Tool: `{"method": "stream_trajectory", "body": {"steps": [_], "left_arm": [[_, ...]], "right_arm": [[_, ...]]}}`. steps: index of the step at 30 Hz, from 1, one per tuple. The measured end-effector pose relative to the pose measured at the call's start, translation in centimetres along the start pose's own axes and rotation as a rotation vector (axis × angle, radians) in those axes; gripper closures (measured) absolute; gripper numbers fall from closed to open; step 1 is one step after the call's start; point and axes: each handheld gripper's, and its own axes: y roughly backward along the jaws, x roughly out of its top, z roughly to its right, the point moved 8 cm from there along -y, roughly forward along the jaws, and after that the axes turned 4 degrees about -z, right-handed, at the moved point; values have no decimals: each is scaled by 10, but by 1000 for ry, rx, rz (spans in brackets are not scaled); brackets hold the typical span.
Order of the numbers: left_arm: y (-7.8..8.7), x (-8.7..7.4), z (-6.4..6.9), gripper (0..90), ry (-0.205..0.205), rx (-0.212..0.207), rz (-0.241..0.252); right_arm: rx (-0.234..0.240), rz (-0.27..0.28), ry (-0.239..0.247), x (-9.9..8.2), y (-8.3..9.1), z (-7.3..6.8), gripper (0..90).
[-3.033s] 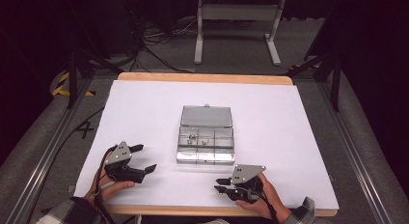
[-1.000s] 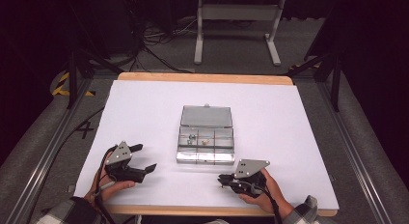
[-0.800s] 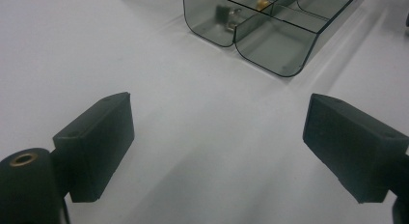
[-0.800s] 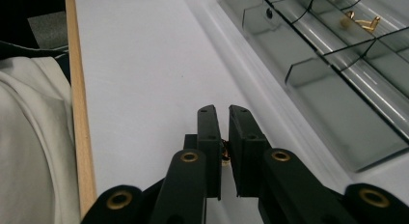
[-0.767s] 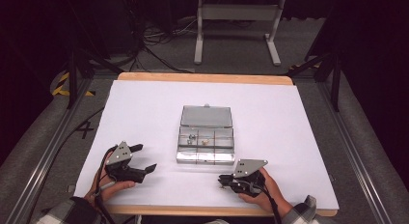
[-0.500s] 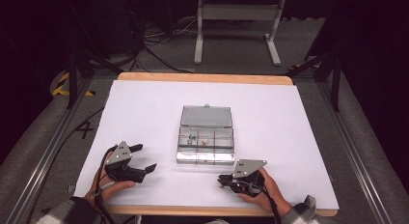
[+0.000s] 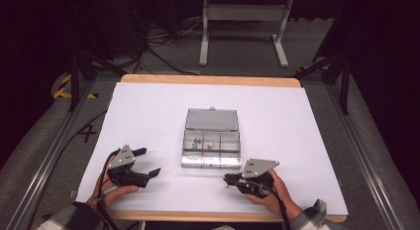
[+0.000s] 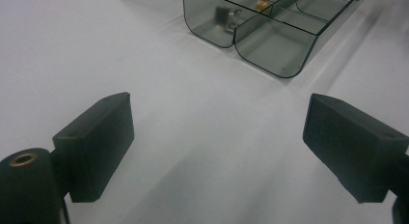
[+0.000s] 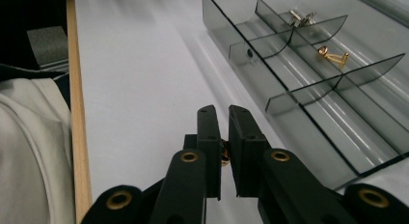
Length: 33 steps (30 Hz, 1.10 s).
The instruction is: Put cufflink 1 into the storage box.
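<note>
The right gripper (image 9: 223, 137) pinches a small gold-coloured metal piece (image 9: 224, 154); the clear plastic compartment box (image 9: 308, 89) lies just ahead. Slight grip: piece may slip. The left gripper (image 8: 217, 137) is spread, empty.

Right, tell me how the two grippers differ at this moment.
The left gripper has its jaws spread wide with nothing between them; the right gripper has its jaws nearly closed on a small gold piece. The left sits left of the clear compartment box, the right at its near right. Both are hand-held, low over the white table.
</note>
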Motion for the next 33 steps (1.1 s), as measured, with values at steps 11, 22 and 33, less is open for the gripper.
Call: {"method": "stream_trajectory", "body": {"steps": [11,22,33], "left_arm": [[0,0,-1,115,-4,1,-1],[1,0,-1,115,-3,2,1],[0,0,-1,114,-4,-3,-2]], "right_arm": [[-16,58,3,22,10,8,848],[-56,120,5,52,16,27,848],[-82,85,-25,74,-6,71,848]]}}
